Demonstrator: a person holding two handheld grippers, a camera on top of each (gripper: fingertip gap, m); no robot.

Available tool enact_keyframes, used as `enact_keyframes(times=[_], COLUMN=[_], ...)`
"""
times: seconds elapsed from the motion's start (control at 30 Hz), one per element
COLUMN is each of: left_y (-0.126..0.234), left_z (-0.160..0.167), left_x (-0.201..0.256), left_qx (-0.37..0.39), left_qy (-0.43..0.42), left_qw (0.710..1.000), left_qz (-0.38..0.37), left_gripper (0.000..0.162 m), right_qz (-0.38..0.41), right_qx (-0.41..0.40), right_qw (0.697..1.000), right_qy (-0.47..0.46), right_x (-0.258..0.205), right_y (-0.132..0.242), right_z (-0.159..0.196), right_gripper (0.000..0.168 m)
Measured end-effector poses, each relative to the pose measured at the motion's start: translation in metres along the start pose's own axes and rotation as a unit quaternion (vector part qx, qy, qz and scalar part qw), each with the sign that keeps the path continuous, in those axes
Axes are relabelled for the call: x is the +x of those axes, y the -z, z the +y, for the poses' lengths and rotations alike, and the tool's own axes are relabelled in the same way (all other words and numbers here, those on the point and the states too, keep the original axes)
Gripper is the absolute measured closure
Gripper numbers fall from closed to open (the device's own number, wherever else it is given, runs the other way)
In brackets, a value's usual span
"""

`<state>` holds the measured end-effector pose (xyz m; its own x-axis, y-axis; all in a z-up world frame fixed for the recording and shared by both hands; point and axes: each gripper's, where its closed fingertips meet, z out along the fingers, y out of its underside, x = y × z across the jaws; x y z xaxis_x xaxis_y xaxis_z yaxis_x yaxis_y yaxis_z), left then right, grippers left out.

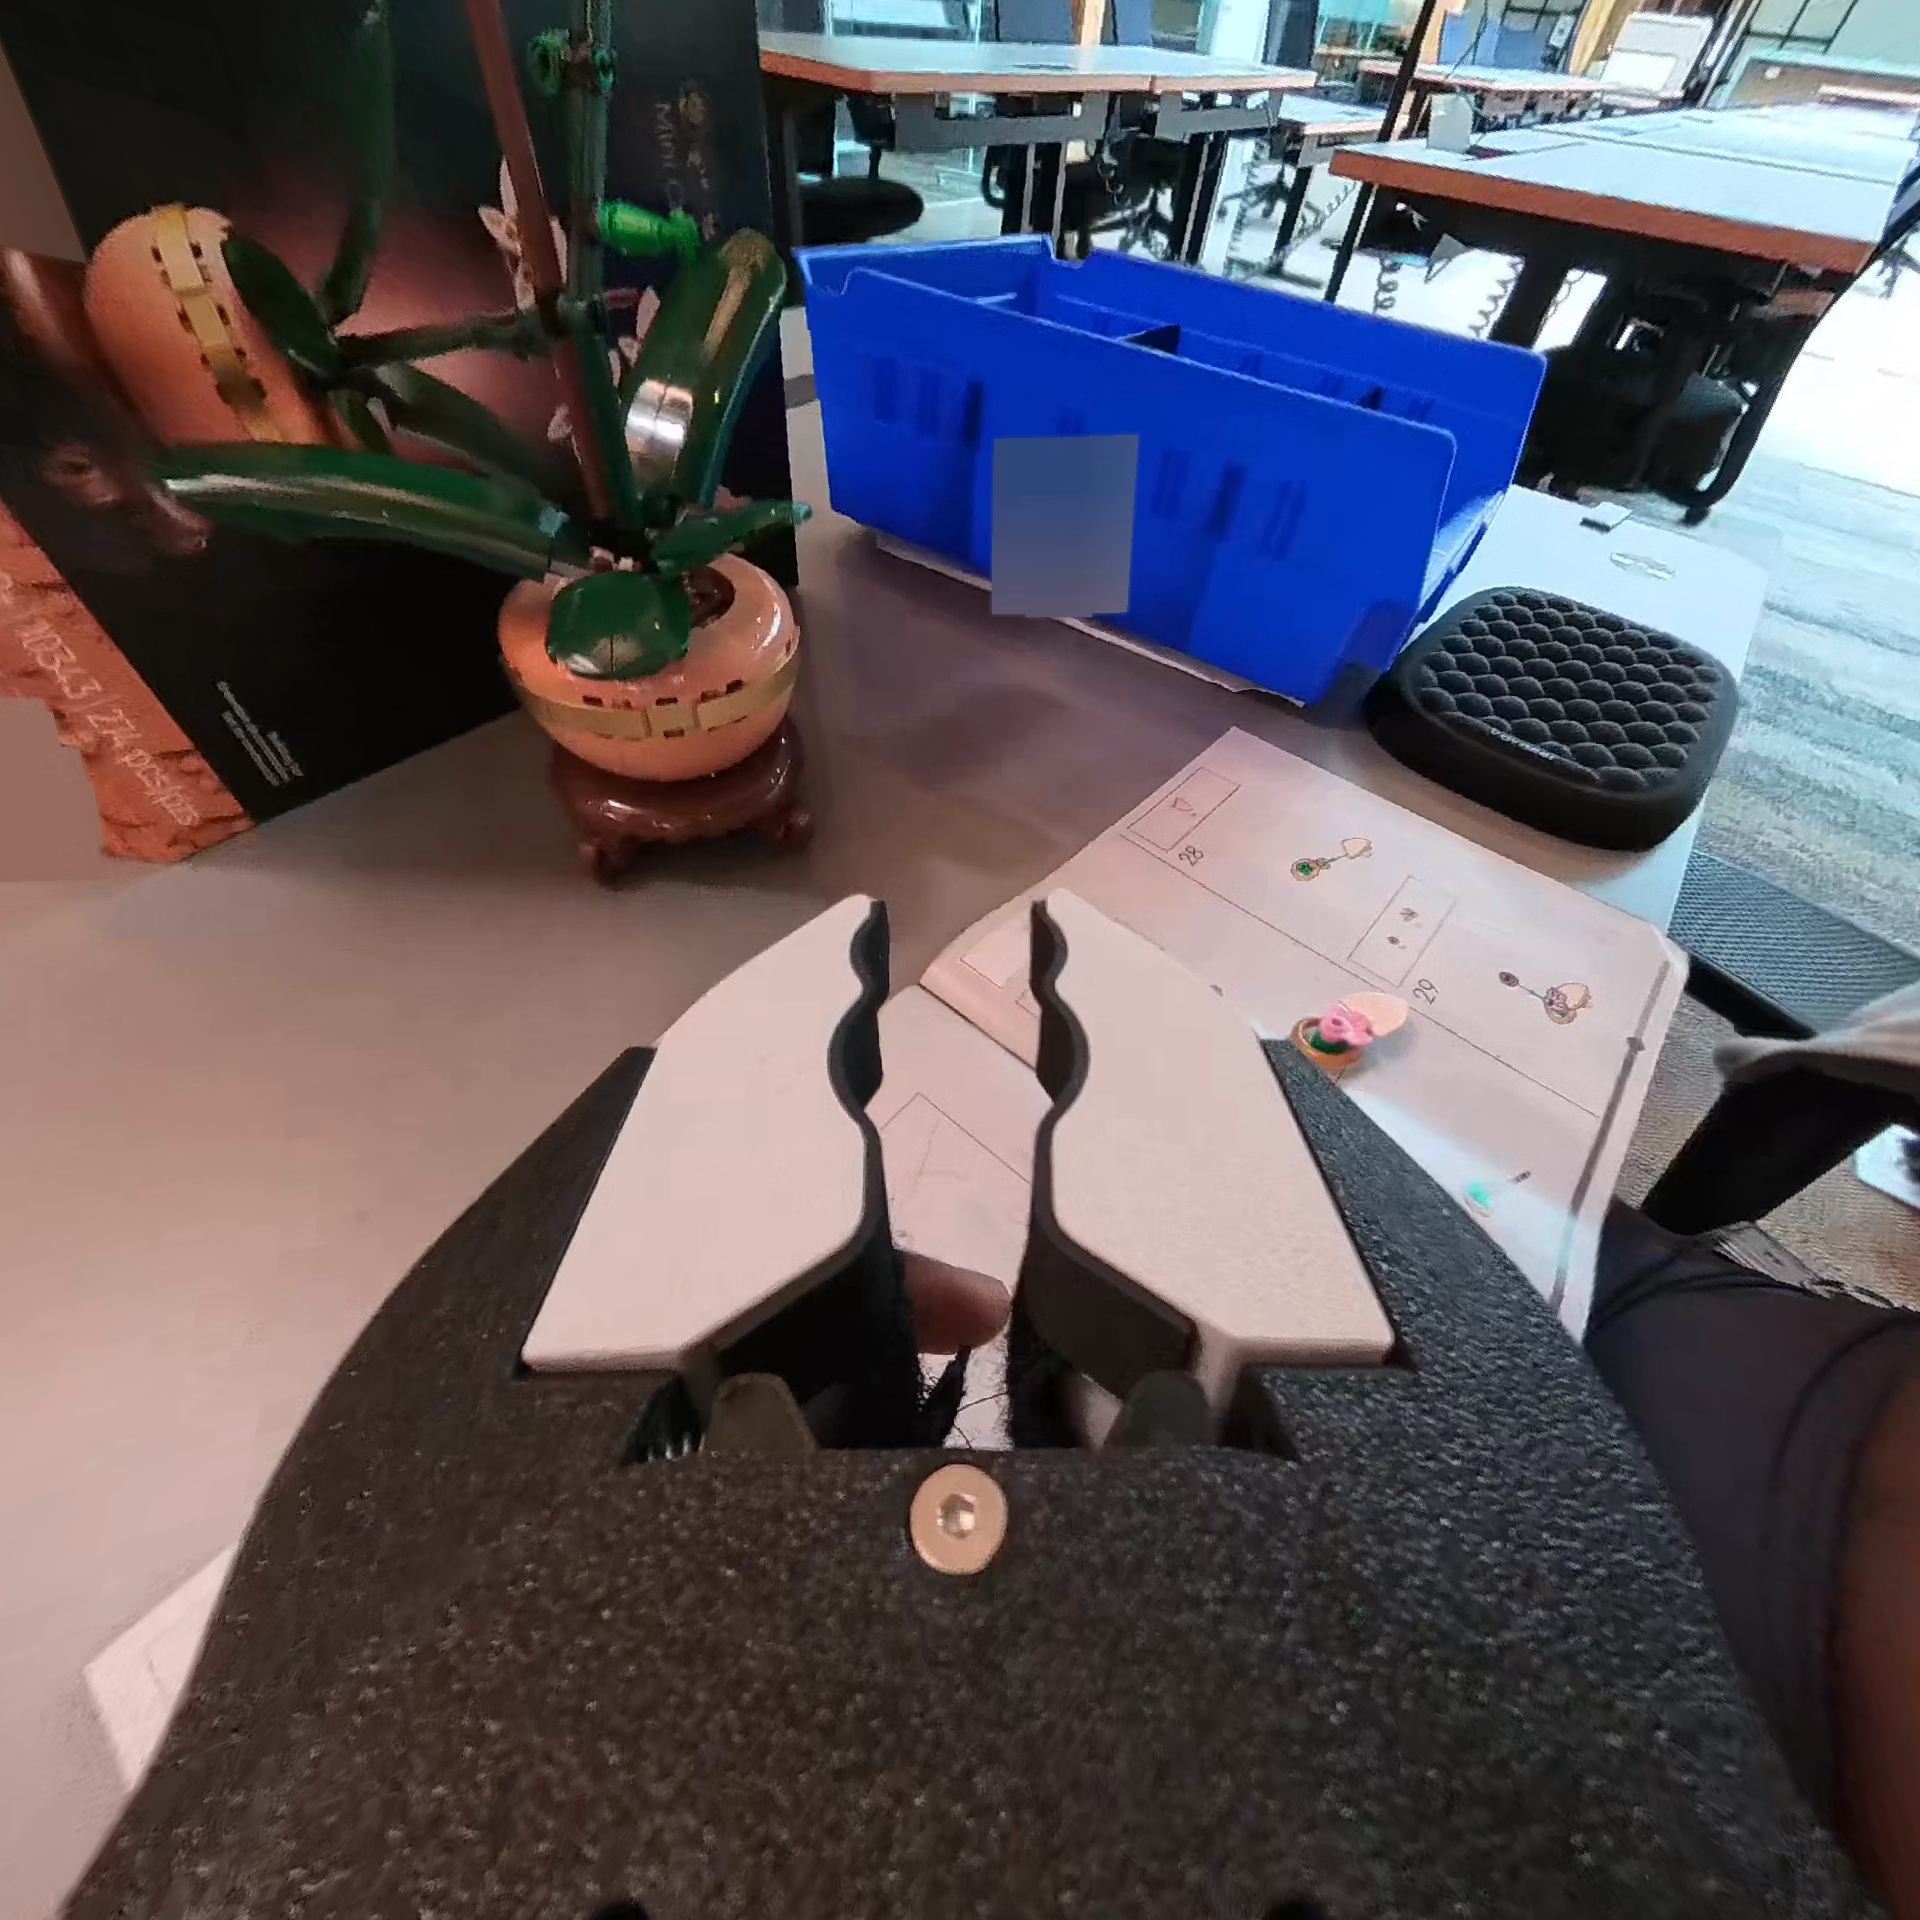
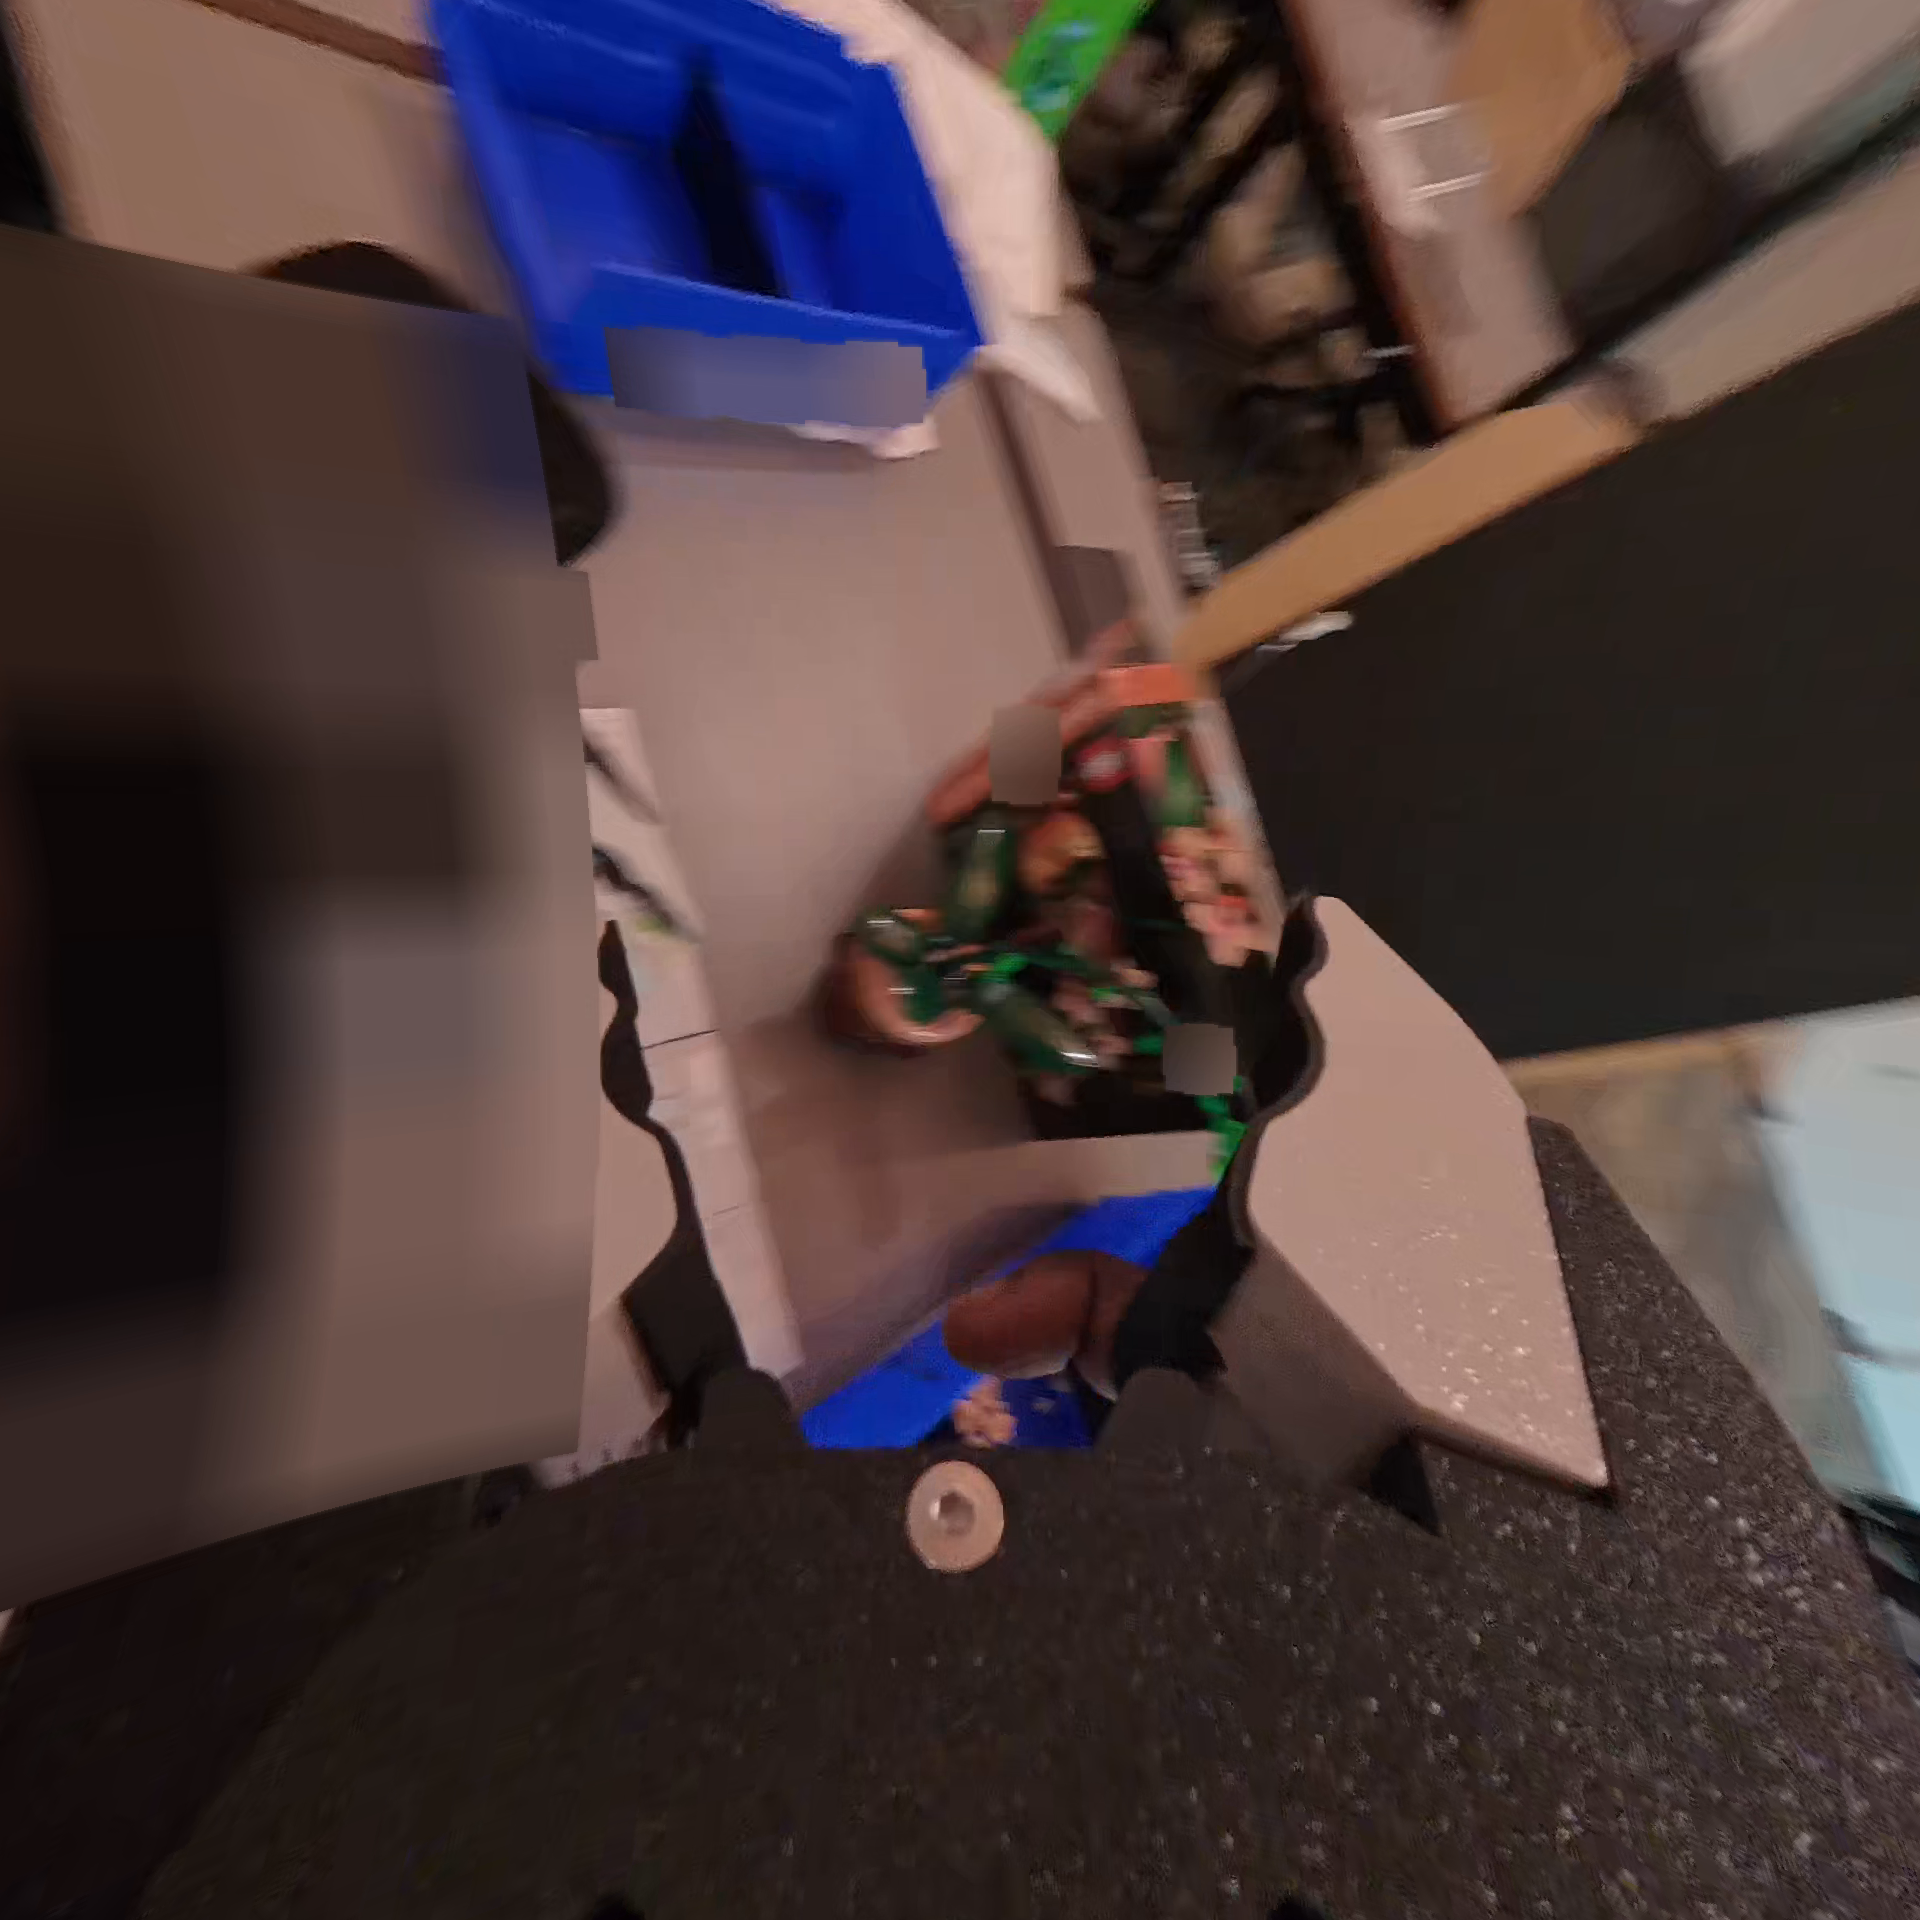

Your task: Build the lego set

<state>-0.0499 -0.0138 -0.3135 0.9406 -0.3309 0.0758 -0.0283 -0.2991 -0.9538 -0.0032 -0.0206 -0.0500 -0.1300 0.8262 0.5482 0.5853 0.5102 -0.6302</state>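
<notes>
A lego orchid plant (image 1: 623, 540) with green leaves stands in a peach pot on a brown base at the table's back left. It also shows blurred in the right wrist view (image 2: 987, 966). A small flower piece (image 1: 1345, 1029), pink and tan on an orange ring, lies on the open instruction booklet (image 1: 1351, 935). My left gripper (image 1: 958, 925) hovers over the booklet's left edge, jaws slightly apart and empty. My right gripper (image 2: 956, 935) is wide open and empty, held high and tilted over the table.
A blue divided bin (image 1: 1164, 447) stands at the back, also in the right wrist view (image 2: 707, 187). The dark lego box (image 1: 208, 468) stands behind the plant. A black honeycomb pad (image 1: 1558, 707) lies at the right edge. A dark sleeve (image 1: 1766, 1455) is at right. My hands' fingertips stand some 30 centimetres from each other. The left tips stand about 12 centimetres off the small flower piece (image 1: 1345, 1029). My left gripper is the nearer one to the lego orchid plant (image 1: 623, 540): about 15 centimetres, against 30 centimetres.
</notes>
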Motion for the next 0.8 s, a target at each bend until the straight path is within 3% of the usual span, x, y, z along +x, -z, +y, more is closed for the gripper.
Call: enact_keyframes(times=[0.03,0.27,0.33,0.47,0.57,0.67,0.7,0.77,0.8], left_y=[0.0,-0.001,-0.005,-0.008,-0.009,-0.011,-0.012,-0.014,-0.014], left_z=[0.004,0.007,0.008,0.008,0.003,-0.004,-0.006,-0.009,-0.01], left_x=[0.0,-0.006,-0.004,-0.002,0.004,0.018,0.022,0.028,0.031], left_qx=[-0.003,0.003,0.0,-0.002,0.019,0.042,0.047,0.055,0.06], left_qy=[0.004,0.016,0.014,-0.004,0.012,0.033,0.036,0.034,0.032], left_qw=[1.0,1.0,1.0,1.0,0.999,0.995,0.994,0.992,0.991], left_qz=[0.003,0.002,0.006,0.004,0.027,0.082,0.095,0.11,0.117], left_gripper=[0.136,0.136,0.136,0.135,0.138,0.138,0.138,0.143,0.146], right_qz=[0.041,0.007,-0.034,-0.041,0.037,0.03,0.01,-0.041,-0.089], right_qx=[-0.002,-0.045,-0.032,-0.02,-0.024,-0.032,-0.02,0.026,0.07], right_qw=[0.999,0.999,0.998,0.999,0.999,0.997,0.995,0.981,0.963], right_qy=[0.003,0.011,0.03,0.025,0.016,-0.069,-0.101,-0.187,-0.246], right_x=[0.014,0.005,-0.012,-0.01,0.029,0.06,0.062,0.058,0.049], right_y=[0.005,-0.018,-0.023,-0.02,-0.029,-0.05,-0.055,-0.061,-0.059], right_z=[0.0,0.01,0.002,-0.002,0.003,0.049,0.069,0.113,0.132], right_gripper=[0.049,0.043,0.042,0.043,0.037,0.039,0.048,0.081,0.107])
